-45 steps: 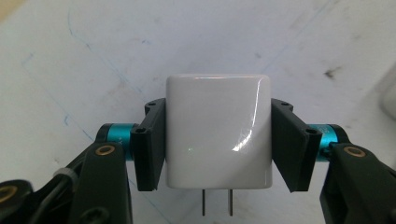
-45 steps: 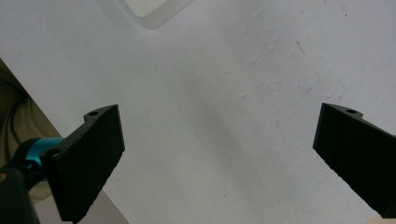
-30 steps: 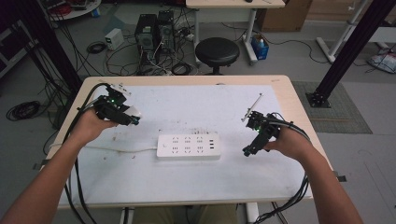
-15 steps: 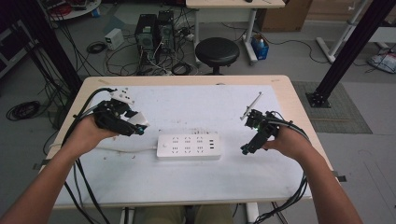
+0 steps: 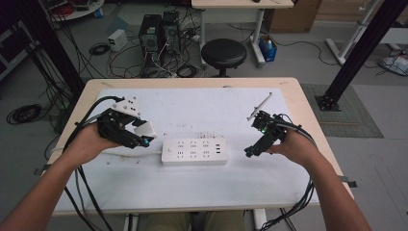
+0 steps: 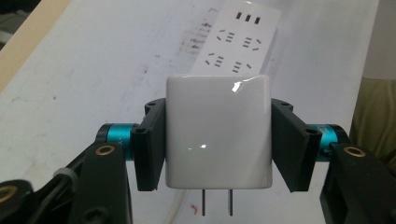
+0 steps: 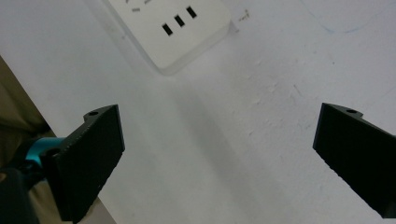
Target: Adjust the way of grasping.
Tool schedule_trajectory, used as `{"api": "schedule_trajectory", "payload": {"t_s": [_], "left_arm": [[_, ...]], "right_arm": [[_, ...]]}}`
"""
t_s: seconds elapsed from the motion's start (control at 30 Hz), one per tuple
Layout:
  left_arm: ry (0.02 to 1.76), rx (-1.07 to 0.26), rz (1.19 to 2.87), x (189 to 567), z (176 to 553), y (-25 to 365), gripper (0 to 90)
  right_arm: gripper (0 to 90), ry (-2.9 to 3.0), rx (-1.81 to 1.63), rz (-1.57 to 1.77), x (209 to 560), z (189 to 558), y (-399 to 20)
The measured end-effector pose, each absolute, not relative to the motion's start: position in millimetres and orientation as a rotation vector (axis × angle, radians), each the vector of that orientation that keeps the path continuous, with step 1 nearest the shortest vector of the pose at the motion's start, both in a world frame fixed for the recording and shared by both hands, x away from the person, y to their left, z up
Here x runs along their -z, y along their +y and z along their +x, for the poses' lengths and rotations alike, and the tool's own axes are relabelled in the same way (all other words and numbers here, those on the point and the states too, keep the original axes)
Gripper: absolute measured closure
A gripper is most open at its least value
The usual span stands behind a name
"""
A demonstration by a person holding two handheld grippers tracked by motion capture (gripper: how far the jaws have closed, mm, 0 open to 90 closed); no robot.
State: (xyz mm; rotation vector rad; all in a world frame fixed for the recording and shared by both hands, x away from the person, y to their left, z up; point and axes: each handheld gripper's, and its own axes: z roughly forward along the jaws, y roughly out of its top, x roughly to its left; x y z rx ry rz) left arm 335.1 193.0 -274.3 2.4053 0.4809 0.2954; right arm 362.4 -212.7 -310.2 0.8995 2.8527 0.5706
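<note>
The left gripper (image 6: pixel 218 140) is clamping a white plug (image 6: pixel 218 133) (prongs down) at the strip's (image 5: pixel 194 151) nine o'clock. The right gripper (image 7: pixel 219 158) is hovering at its three o'clock, jaws gaping wide.

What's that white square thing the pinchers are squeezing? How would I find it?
Look at the white table, then the left gripper beside the power strip. Its jaws clamp a glossy white plug block. Two metal prongs stick out of it, unlike the flat, hole-covered strip.

left claw (image 5: pixel 138 136) | carried white charger (image 5: pixel 145 129) nearer power strip (image 5: pixel 194 151)
</note>
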Motion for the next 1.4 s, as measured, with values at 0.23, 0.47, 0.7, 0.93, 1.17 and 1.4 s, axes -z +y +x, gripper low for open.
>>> {"api": "schedule_trajectory", "payload": {"t_s": [0.23, 0.47, 0.7, 0.93, 1.17, 1.4], "left_arm": [[0.402, -0.269, 2.385, 282.6, 339.0, 180.1, 42.4], [0.313, -0.247, 2.389, 288.8, 341.5, 163.3, 42.4], [0.262, -0.233, 2.366, 291.2, 339.6, 143.3, 42.4], [0.208, -0.22, 2.359, 296.7, 337.1, 120.0, 42.4], [0.178, -0.225, 2.335, 298.7, 334.6, 102.9, 42.4], [0.141, -0.214, 2.288, 301.2, 333.1, 88.8, 42.4]], "right_arm": [[1.4, 2.824, -0.755, 1.027, 305.3, 357.5, -212.8], [1.4, 2.772, -1.019, 1.263, 304.8, 353.8, -216.8], [3.9, 2.73, -1.308, 1.438, 305.5, 351.0, -217.2], [3.9, 2.751, -1.393, 1.456, 305.0, 347.9, -203.9], [3.9, 2.751, -1.503, 1.545, 306.5, 348.7, -195.3], [4.4, 2.755, -1.602, 1.654, 314.0, 352.3, -190.3]]}}
